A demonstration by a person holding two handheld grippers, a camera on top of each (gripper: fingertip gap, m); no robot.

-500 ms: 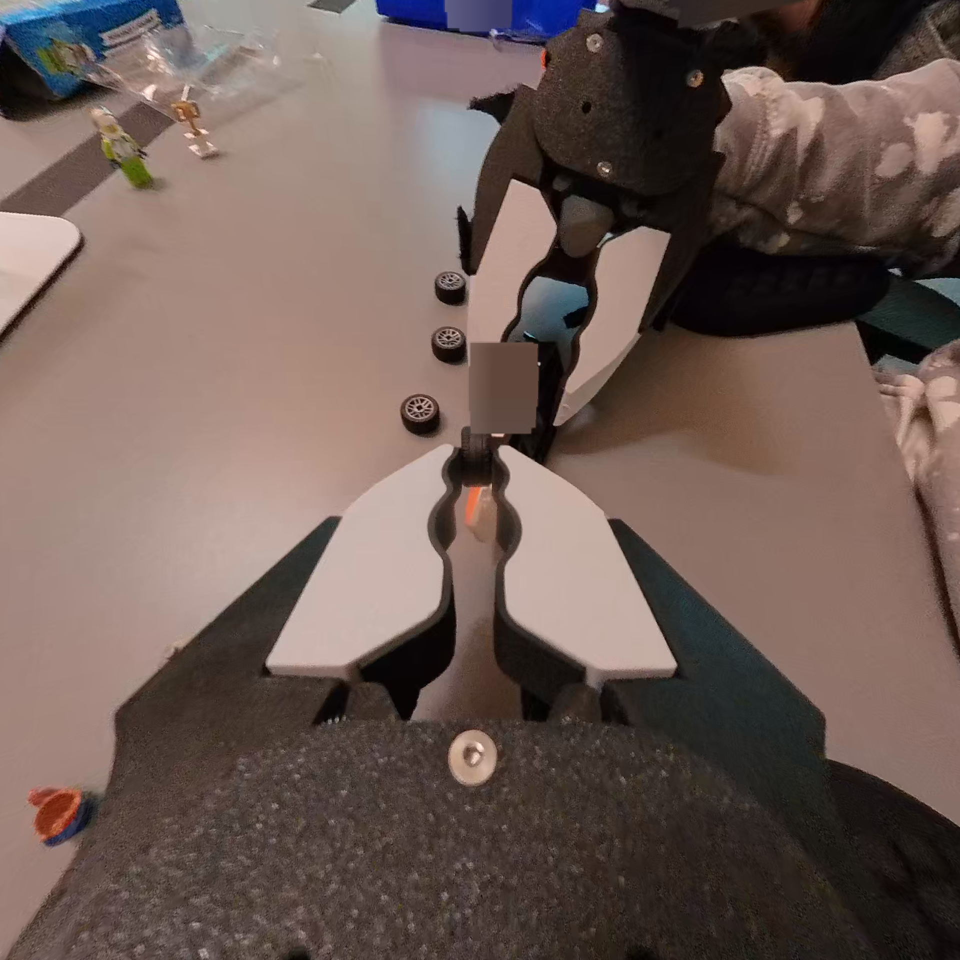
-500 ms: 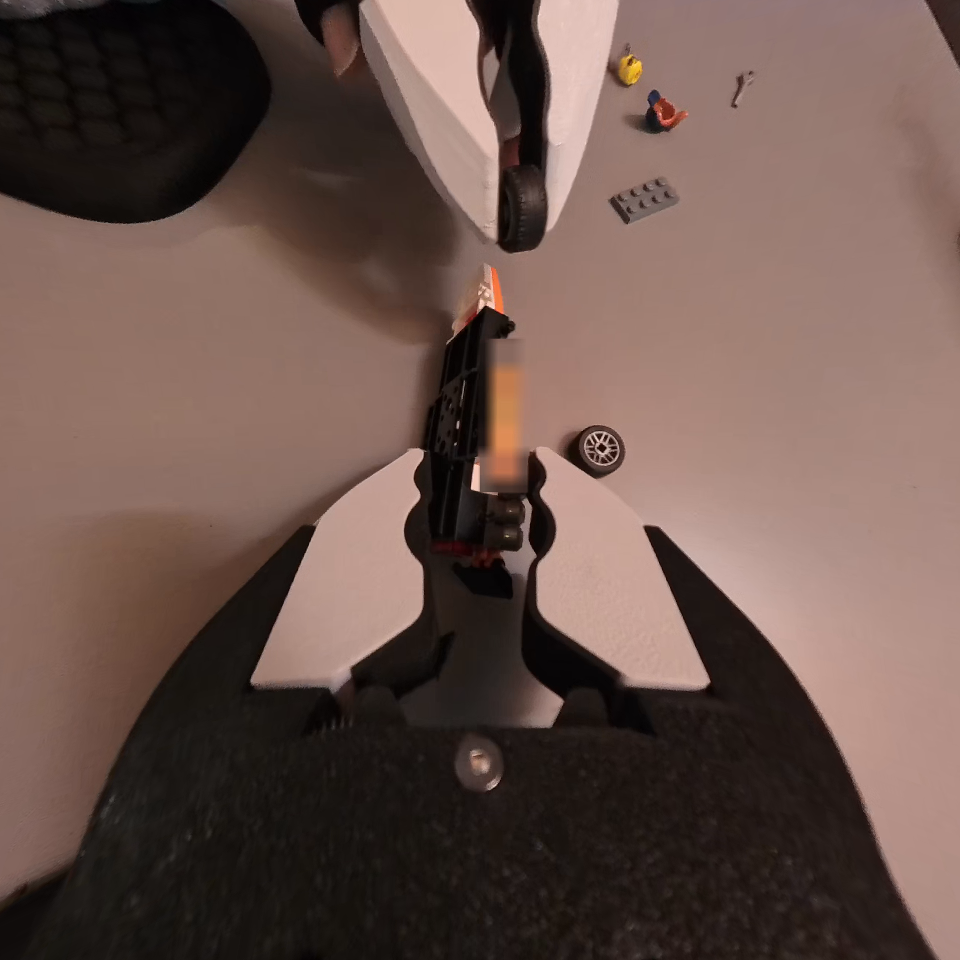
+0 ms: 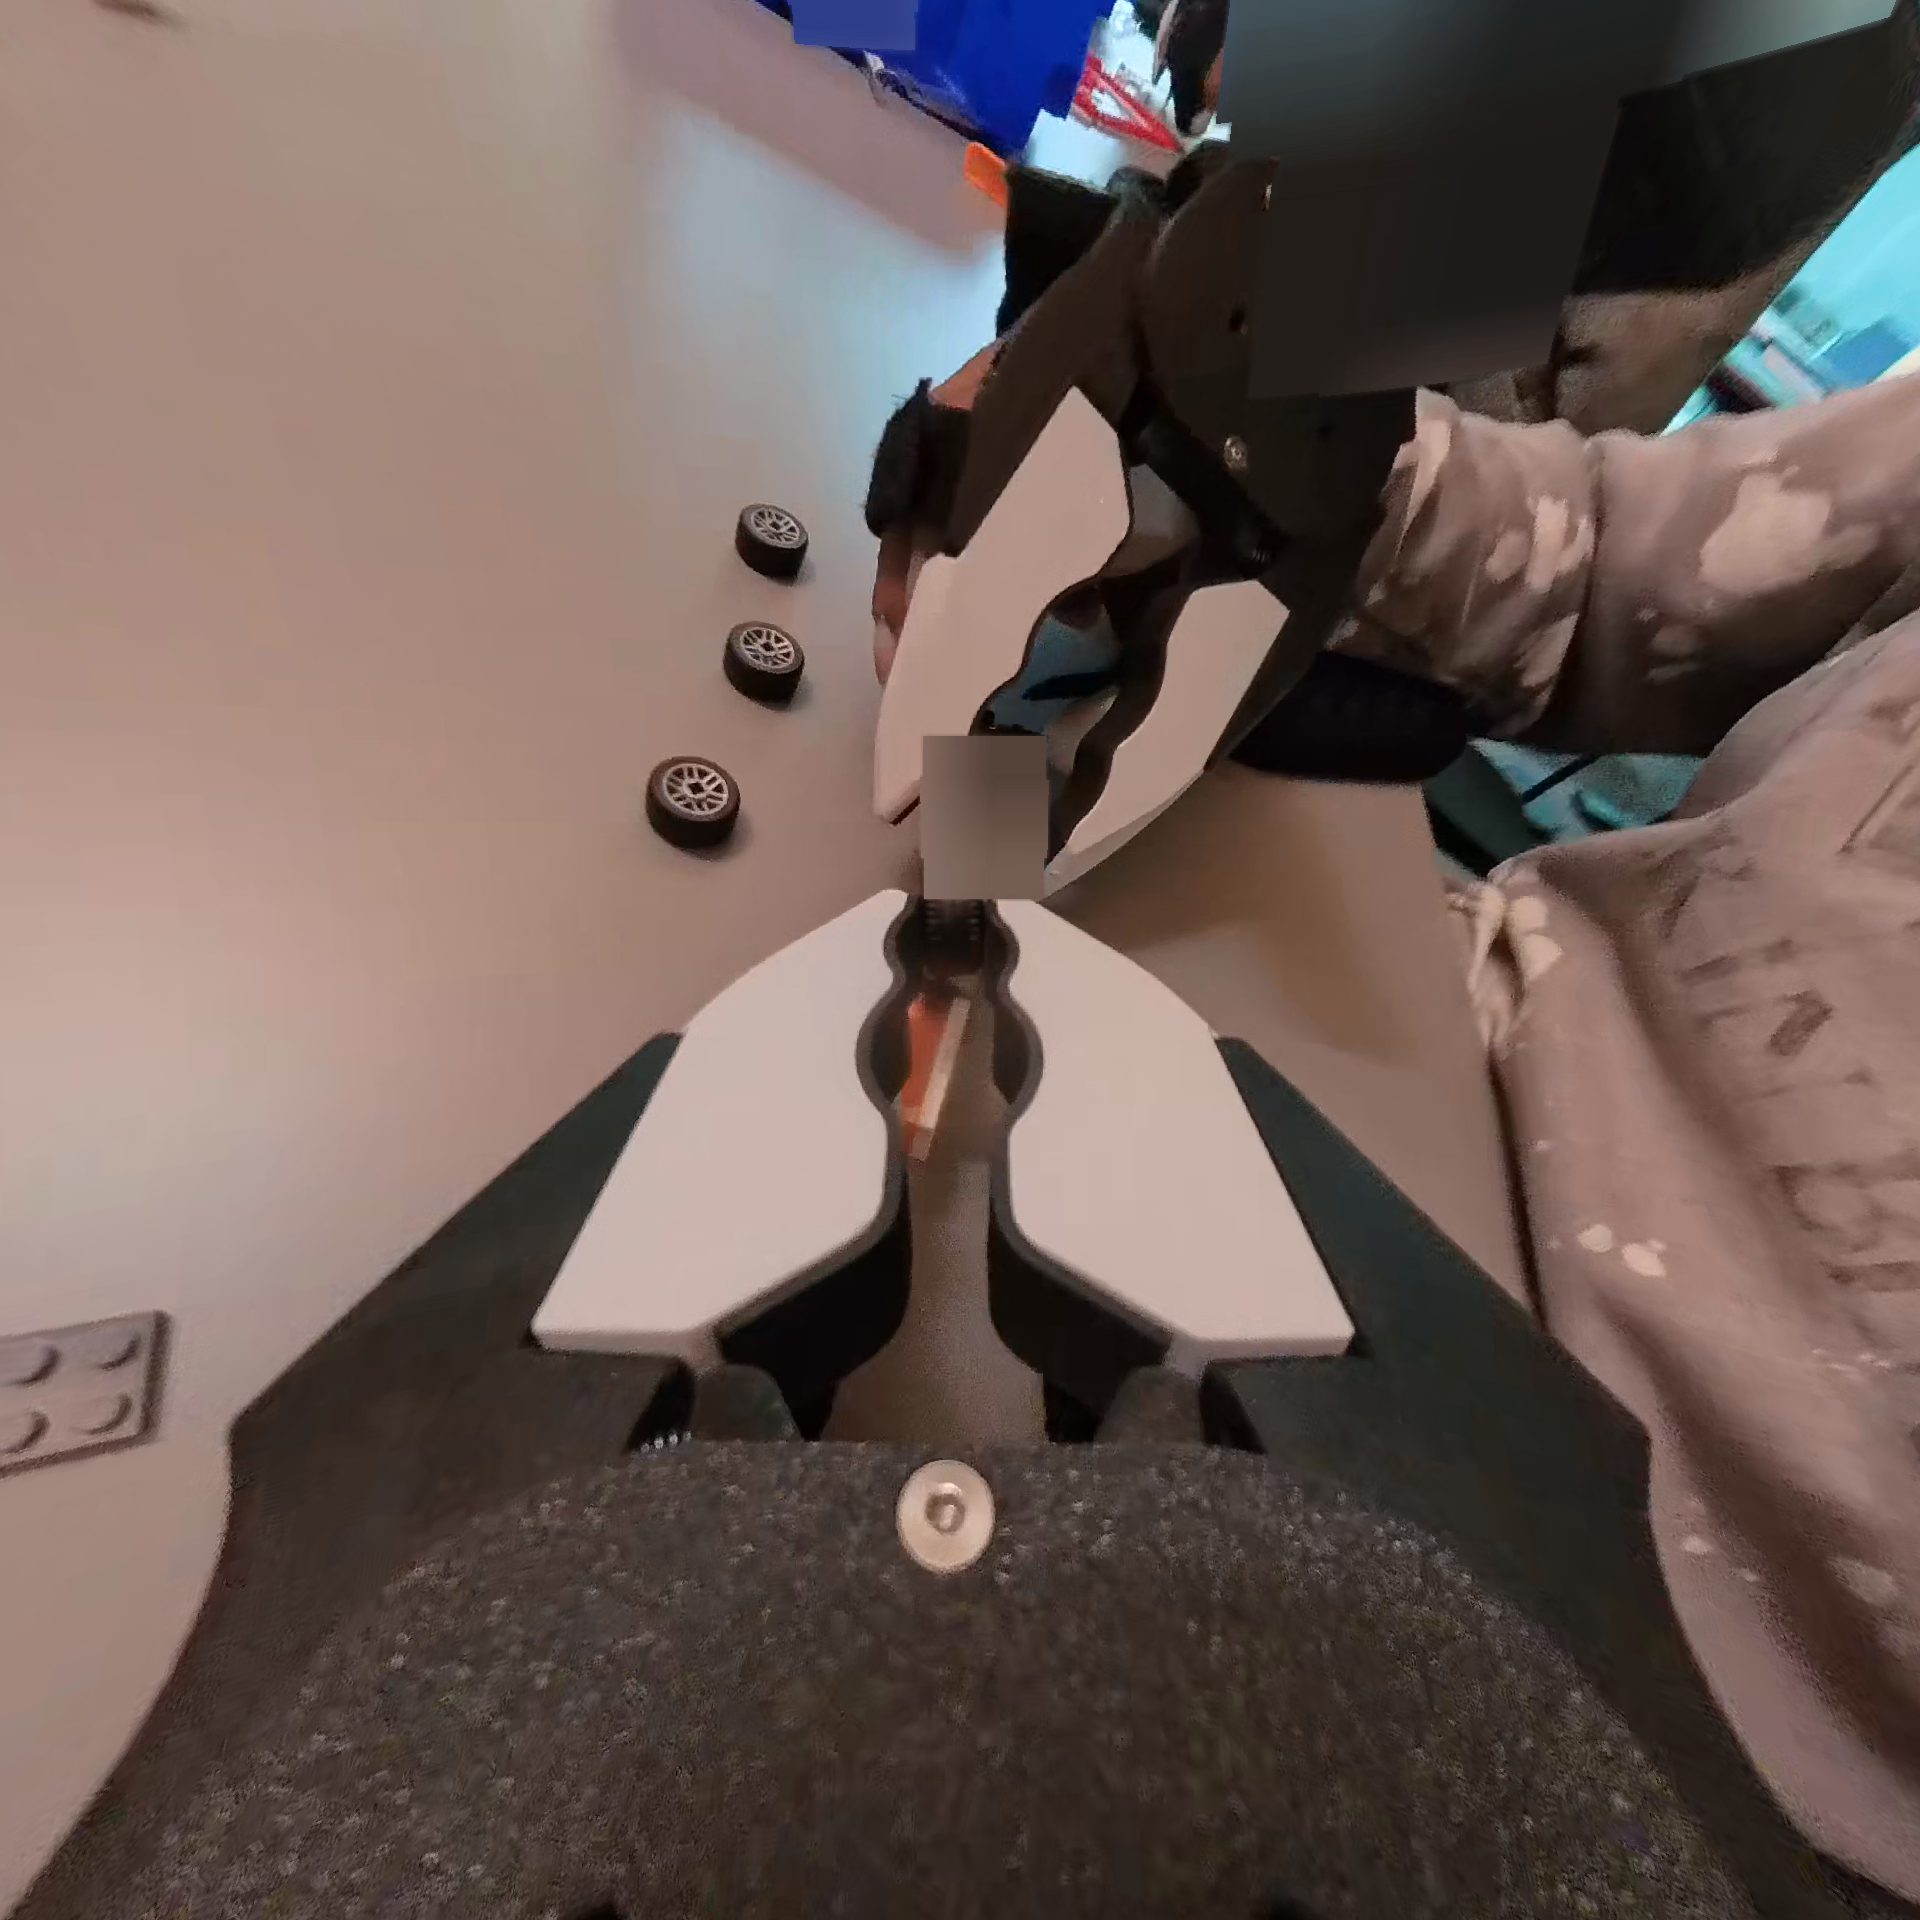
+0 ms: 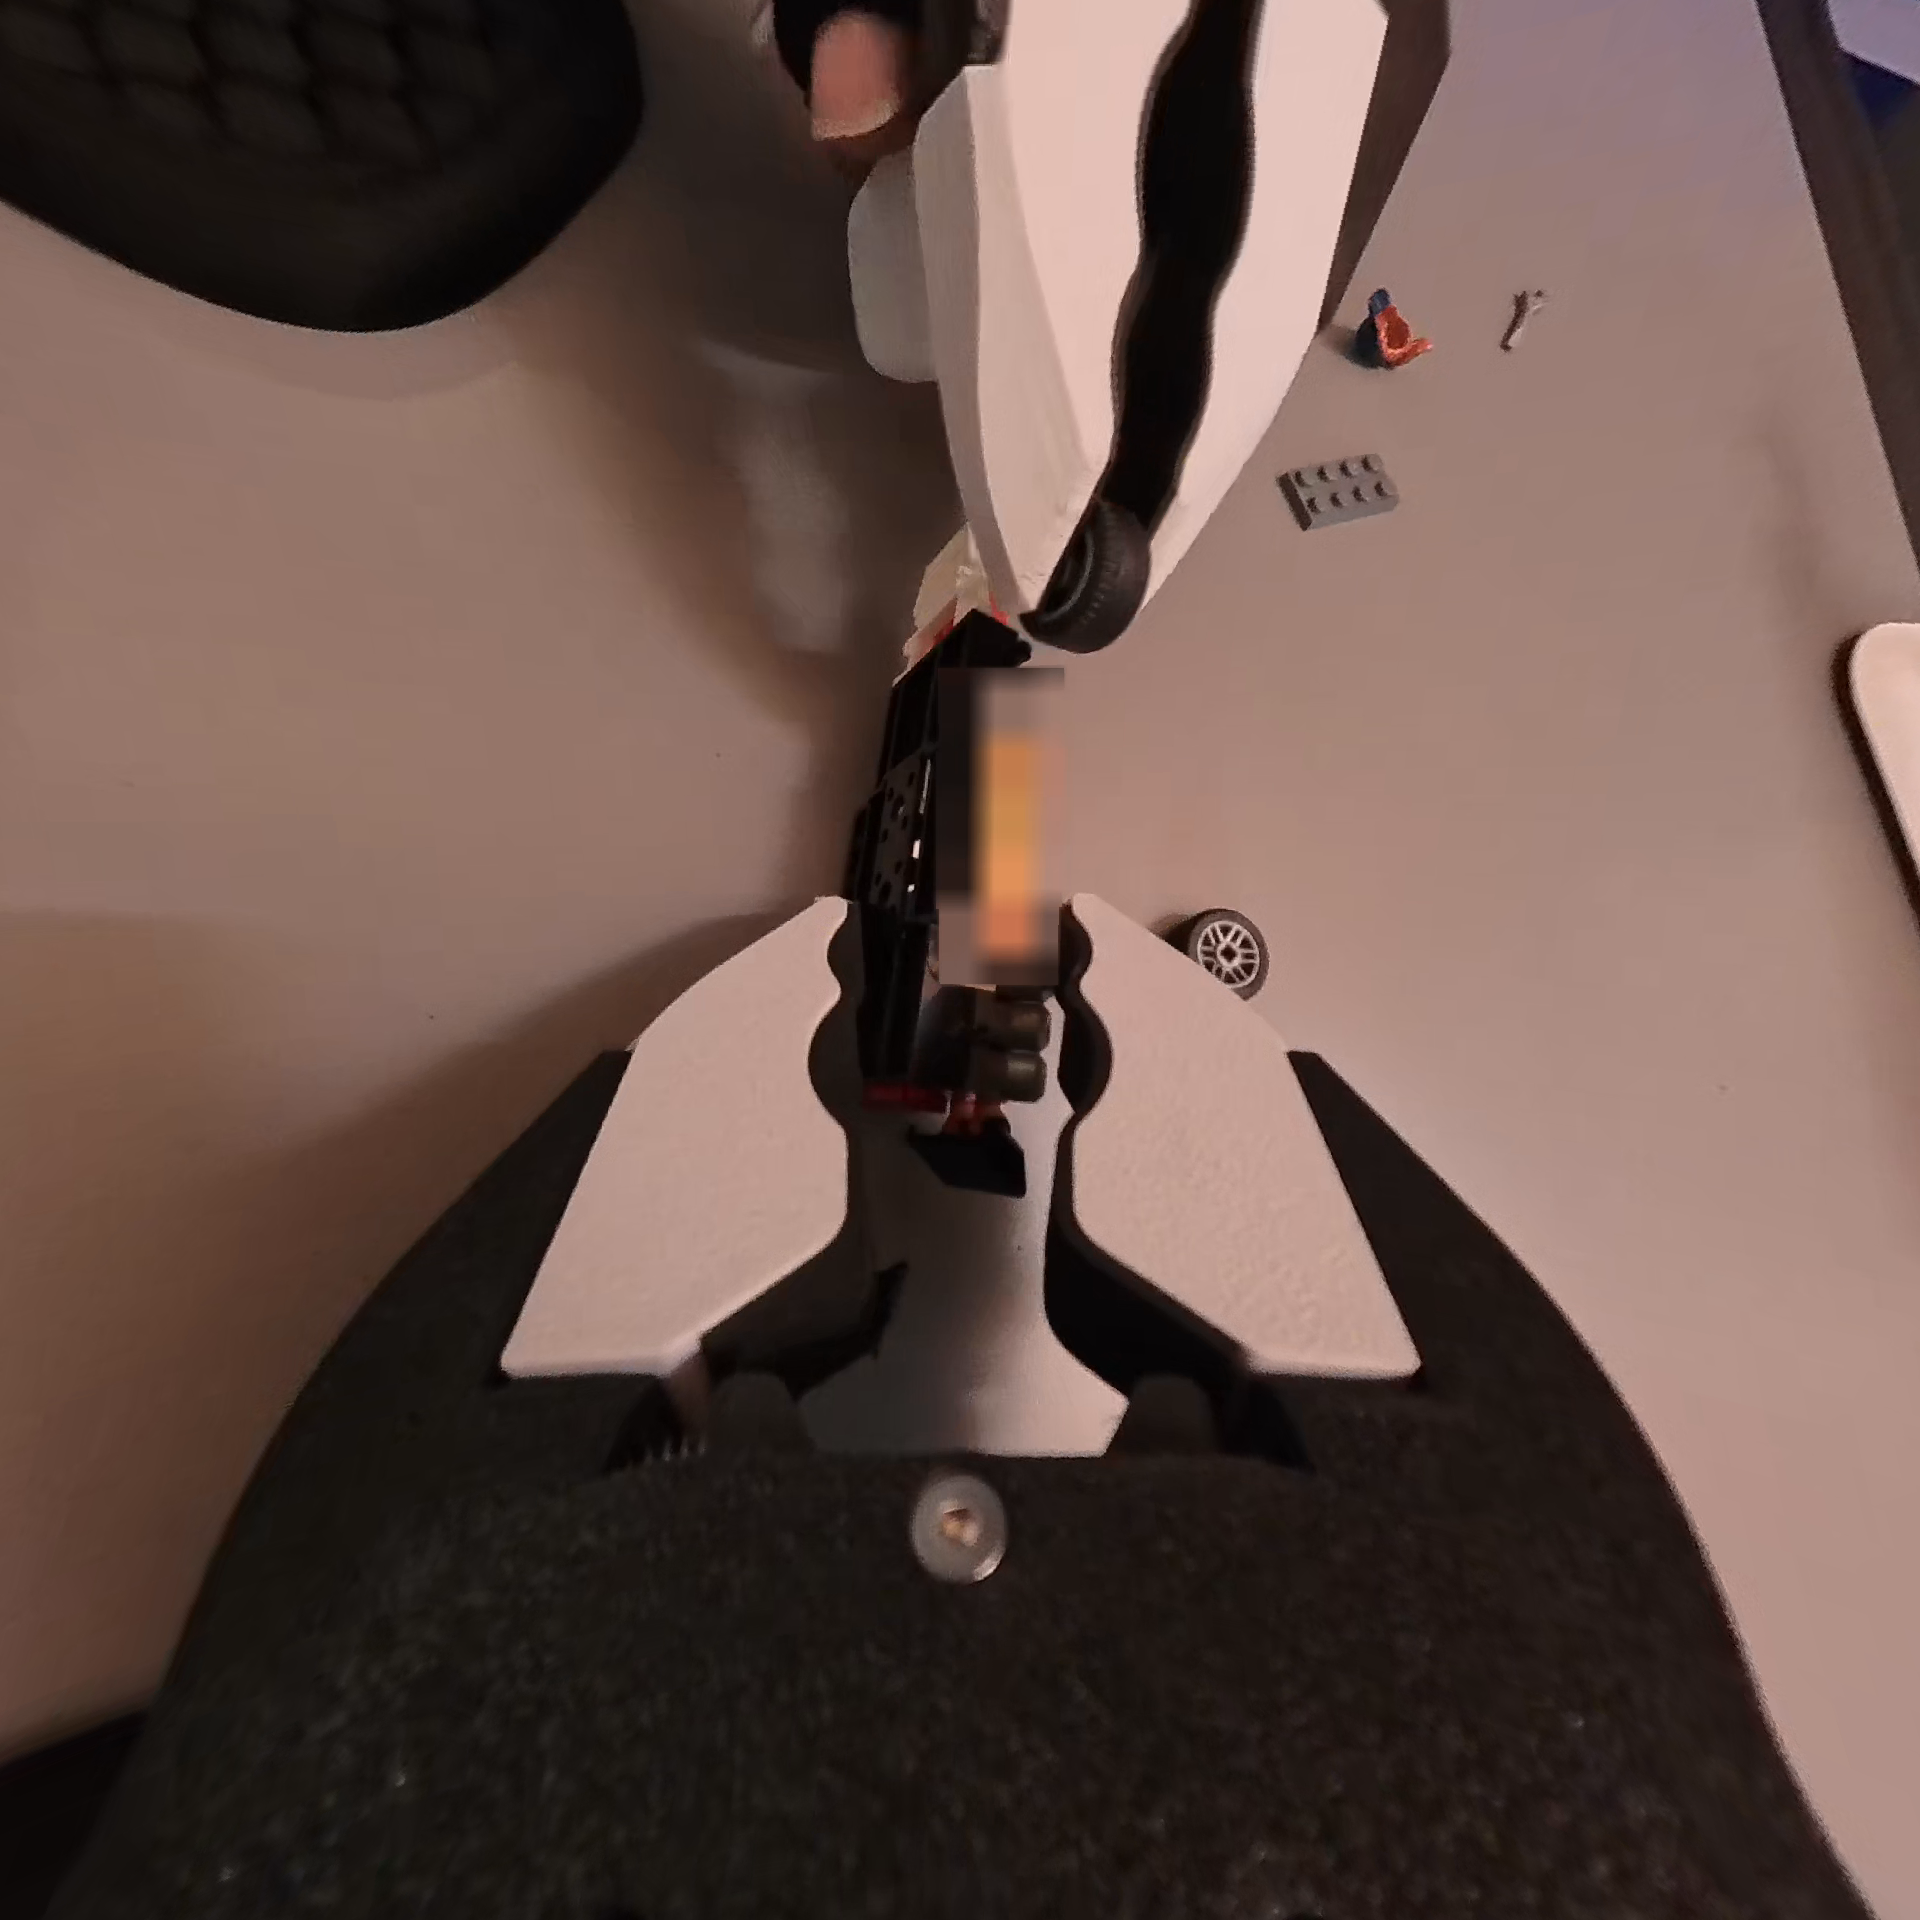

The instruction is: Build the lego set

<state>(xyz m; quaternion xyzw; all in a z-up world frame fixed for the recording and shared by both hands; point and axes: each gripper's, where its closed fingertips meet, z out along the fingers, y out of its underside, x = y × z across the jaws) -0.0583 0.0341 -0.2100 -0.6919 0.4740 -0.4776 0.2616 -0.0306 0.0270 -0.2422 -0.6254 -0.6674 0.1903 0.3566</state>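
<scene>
Much of the lego car [image 4: 899, 831] is being hidden by a blur patch. Its back end is being squeezed by the right gripper [image 4: 956, 940] jaws above the worktop [image 4: 416, 727]. One small tyre [image 4: 1096, 582] is being pinched by the left gripper [image 3: 951, 920] jaws and held against the car's front, tips facing the other gripper.

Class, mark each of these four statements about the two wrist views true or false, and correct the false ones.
1. The left gripper is shut on a wheel. True.
2. The right gripper is open and holds nothing. False: its jaws clamp the black lego car body.
3. Three loose wheels lie in a row on the table. True.
4. The grey studded plate is held in the jaws. False: it lies loose on the table.
</scene>
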